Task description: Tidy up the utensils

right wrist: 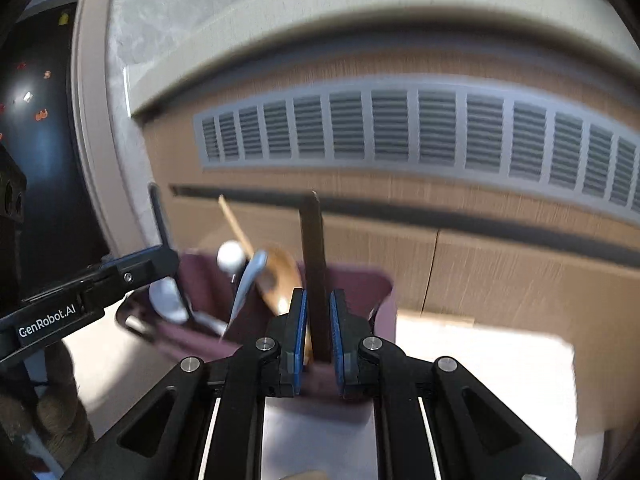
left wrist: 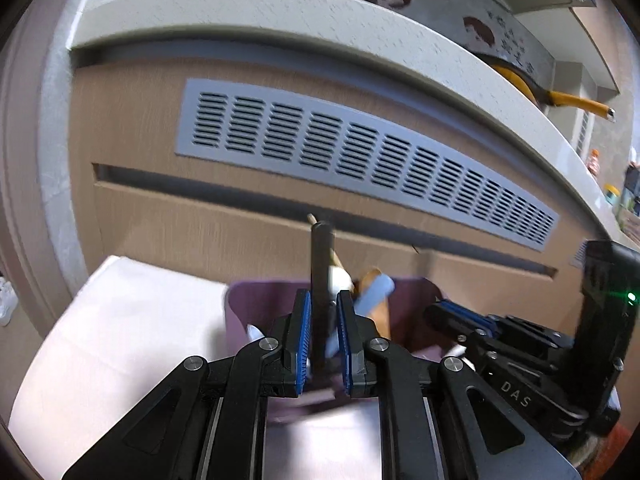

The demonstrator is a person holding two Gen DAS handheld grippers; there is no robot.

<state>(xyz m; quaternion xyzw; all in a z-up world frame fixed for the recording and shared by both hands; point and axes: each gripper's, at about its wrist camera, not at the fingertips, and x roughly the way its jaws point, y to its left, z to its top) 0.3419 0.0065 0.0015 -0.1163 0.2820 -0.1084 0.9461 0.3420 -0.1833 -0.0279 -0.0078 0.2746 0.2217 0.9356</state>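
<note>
Brown cupboard doors stand behind the purple holder (left wrist: 256, 304). Left tongs (left wrist: 323, 336) and right tongs (right wrist: 318, 334) each straddle a dark stick (left wrist: 320, 276), and the picture is too blurry to tell if they pinch; each should lower straight.

Both tongs black plastic linkages, silver round screws, blue ribbed pads. Left tongs (left wrist: 323, 332); right tongs (right wrist: 318, 332). White "GenRobot.AI" print on left unit's side, "DAS" on right's, green LED.

A grey vent grille (left wrist: 360, 156) spans the wooden cabinet front (left wrist: 168, 216) beneath a pale countertop (left wrist: 280, 16).
</note>
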